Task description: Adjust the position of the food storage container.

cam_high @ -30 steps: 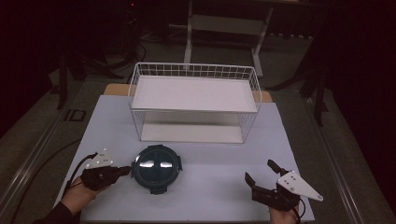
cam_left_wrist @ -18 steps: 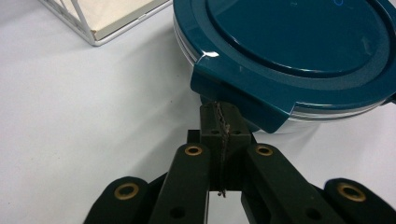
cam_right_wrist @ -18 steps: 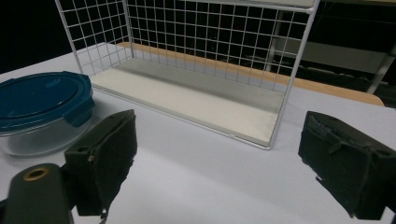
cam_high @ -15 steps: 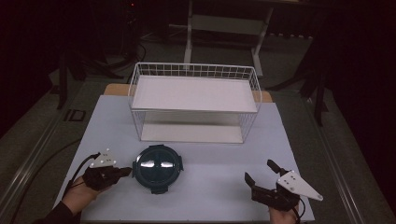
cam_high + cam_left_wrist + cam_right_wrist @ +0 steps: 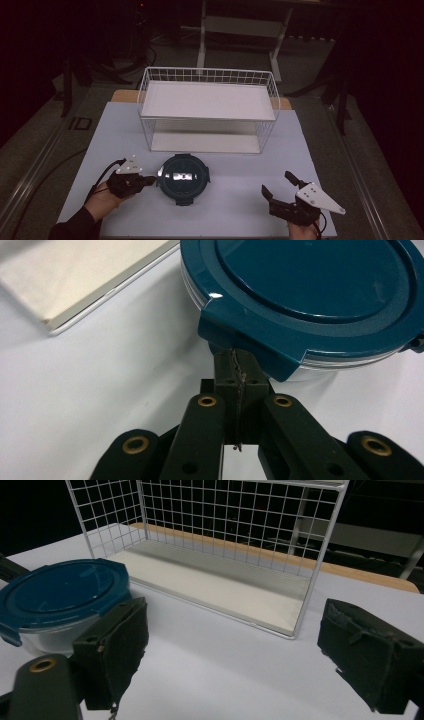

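Note:
A round clear container with a dark teal lid (image 5: pixel 182 176) sits on the white table sheet, near the front and left of the middle. My left gripper (image 5: pixel 151 179) lies level at the container's left side, jaws shut with nothing between them. In the left gripper view its tips (image 5: pixel 235 359) sit right at a clip tab (image 5: pixel 250 335) of the teal lid (image 5: pixel 320 285), partly under it. My right gripper (image 5: pixel 276 183) rests near the front right, open and well apart from the container. Its own view shows both pads (image 5: pixel 112 650) spread wide and the container (image 5: pixel 60 595) off to the left.
A white wire rack (image 5: pixel 207 100) with a flat upper shelf and a white base board (image 5: pixel 75 275) stands behind the container. From the right gripper view its wire mesh (image 5: pixel 215 530) rises straight ahead. The white table sheet (image 5: pixel 235 165) ends close behind both hands.
My left gripper has slid right across the table until its shut tips meet the left edge of the container's lid. The right gripper and the container have stayed put.

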The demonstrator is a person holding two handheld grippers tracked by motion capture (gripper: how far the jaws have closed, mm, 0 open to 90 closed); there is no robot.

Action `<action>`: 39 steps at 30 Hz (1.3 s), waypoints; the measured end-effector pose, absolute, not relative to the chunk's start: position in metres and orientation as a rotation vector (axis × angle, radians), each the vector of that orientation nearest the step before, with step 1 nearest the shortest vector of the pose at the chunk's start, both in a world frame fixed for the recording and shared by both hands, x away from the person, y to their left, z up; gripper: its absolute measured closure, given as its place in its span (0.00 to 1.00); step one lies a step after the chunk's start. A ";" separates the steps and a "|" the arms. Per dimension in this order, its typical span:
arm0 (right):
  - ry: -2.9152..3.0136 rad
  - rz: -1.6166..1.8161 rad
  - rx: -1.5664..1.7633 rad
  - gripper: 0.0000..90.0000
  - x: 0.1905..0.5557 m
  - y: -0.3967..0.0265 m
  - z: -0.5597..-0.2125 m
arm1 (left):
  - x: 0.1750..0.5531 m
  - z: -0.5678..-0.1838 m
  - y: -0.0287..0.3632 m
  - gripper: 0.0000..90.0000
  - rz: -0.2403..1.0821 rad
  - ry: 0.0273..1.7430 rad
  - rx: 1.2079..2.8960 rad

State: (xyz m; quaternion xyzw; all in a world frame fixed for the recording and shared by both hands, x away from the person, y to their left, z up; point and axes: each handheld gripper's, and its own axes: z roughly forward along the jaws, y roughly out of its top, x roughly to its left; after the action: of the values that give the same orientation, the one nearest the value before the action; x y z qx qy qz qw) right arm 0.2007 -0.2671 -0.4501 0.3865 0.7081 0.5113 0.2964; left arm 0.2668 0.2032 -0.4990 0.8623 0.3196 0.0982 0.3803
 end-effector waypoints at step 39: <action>1.911 1.348 0.959 0.13 0.203 -0.264 -0.453 | 0.289 -0.496 0.128 1.00 0.183 0.706 2.198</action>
State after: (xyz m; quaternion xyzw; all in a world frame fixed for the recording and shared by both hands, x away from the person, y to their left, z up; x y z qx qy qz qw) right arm 0.2030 -0.2636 -0.4532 0.3617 0.7207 0.5082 0.3024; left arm 0.2889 0.1279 -0.4960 0.8693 0.2792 0.0726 0.4013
